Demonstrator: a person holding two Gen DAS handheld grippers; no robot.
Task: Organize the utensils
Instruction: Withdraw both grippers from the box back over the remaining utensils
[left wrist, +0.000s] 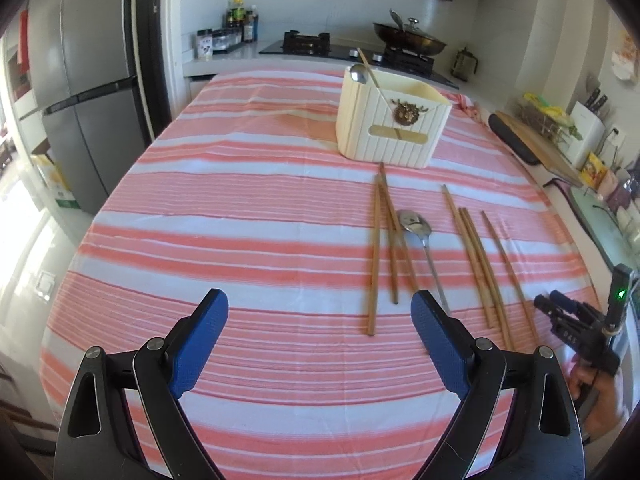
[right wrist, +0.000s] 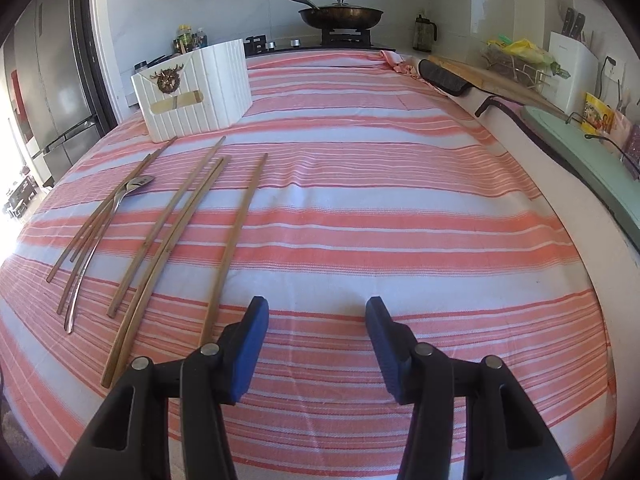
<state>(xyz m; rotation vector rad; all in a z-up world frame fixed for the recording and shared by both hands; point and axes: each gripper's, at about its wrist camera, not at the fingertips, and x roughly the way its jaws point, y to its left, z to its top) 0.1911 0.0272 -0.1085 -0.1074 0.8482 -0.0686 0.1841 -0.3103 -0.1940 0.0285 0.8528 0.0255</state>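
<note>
A cream ribbed utensil holder (left wrist: 390,122) stands on the striped tablecloth (left wrist: 240,216), holding a spoon and one chopstick; it also shows in the right wrist view (right wrist: 196,96). Several wooden chopsticks (left wrist: 376,252) and a metal spoon (left wrist: 418,228) lie loose in front of it. In the right wrist view the chopsticks (right wrist: 236,236) and the spoon (right wrist: 108,224) lie at the left. My left gripper (left wrist: 320,304) is open and empty, left of the utensils. My right gripper (right wrist: 316,312) is open and empty, just right of the nearest chopstick.
A fridge (left wrist: 92,92) stands at the left. Behind the table is a stove with a lidded pan (right wrist: 340,14) and bottles (left wrist: 240,20). A counter along the right carries a cutting board (left wrist: 536,140), a knife block (right wrist: 572,64) and packets.
</note>
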